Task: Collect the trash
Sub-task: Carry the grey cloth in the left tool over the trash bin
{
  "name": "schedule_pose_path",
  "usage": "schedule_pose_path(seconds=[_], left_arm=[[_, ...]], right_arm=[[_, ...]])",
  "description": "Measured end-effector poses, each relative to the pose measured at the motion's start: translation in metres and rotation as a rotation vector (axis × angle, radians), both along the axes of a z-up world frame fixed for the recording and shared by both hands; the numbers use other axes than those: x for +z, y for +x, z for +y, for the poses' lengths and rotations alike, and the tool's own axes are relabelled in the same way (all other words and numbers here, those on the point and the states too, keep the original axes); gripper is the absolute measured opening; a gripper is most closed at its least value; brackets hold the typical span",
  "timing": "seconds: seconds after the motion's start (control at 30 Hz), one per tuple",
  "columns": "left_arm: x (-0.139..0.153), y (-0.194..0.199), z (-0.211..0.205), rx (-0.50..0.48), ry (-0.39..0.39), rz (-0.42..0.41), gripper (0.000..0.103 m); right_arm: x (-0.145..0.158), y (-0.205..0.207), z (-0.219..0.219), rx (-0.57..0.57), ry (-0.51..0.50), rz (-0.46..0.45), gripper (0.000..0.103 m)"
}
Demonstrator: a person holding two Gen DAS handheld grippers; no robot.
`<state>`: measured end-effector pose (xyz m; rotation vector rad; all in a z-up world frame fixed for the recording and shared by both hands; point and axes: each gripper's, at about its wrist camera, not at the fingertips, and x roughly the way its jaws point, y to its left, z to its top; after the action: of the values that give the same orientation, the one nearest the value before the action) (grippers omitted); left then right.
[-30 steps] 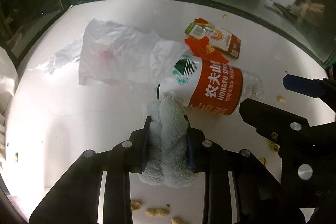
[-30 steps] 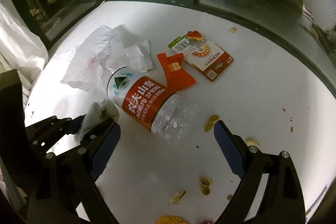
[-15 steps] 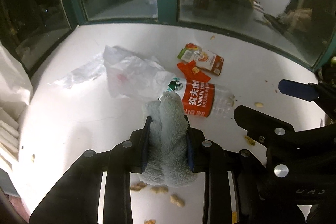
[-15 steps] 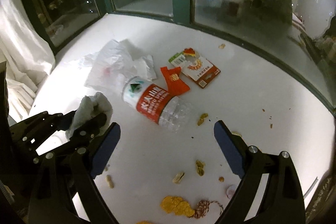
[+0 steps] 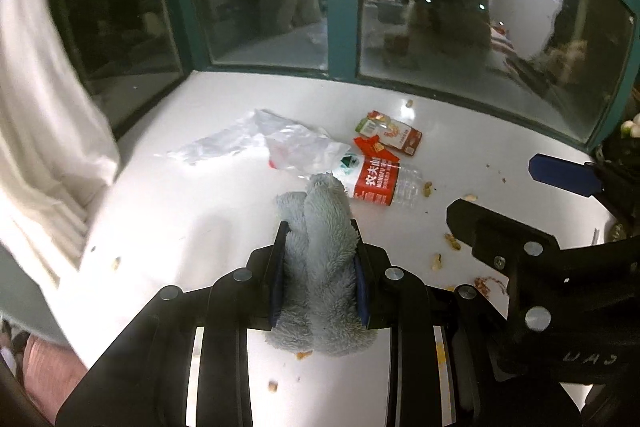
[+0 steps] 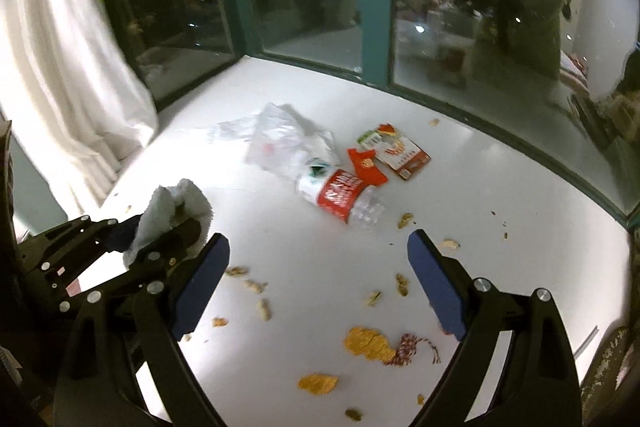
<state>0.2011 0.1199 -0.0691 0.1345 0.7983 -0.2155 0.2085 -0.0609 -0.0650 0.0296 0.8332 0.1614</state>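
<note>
Change: both grippers higher and farther back; trash looks smaller.
Left gripper (image 5: 318, 263): pinching fluffy cloth (image 5: 320, 267).
Right gripper (image 6: 318, 291): spread wide, holding nothing.
Bottle (image 6: 340, 197): lying on white sill (image 6: 500, 187), beside plastic bag (image 6: 280, 143), maybe touching.
Around: red wrappers (image 6: 400, 155), peanut shells (image 6: 256, 285).

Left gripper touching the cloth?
Touching. Left wrist view: left gripper has both pads pressed into the fluffy cloth, which bulges above and below them.

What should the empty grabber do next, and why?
Probably lower the right gripper toward the water bottle. Its jaws stand wide open with nothing between them, while the left gripper is full with the fluffy cloth. The bottle lies on its side on the white table, uncollected.
</note>
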Motion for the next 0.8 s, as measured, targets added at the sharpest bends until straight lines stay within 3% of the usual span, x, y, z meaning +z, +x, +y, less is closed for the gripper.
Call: schedule_pose_path(seconds=[0.37, 0.8], left_arm=[[0.021, -0.109, 0.022, 0.113, 0.024, -0.068, 0.025], [0.029, -0.204, 0.001, 0.080, 0.014, -0.094, 0.025]], right_arm=[[0.020, -0.088, 0.024, 0.147, 0.025, -0.076, 0.087], [0.026, -0.178, 0.012, 0.148, 0.024, -0.088, 0.087]])
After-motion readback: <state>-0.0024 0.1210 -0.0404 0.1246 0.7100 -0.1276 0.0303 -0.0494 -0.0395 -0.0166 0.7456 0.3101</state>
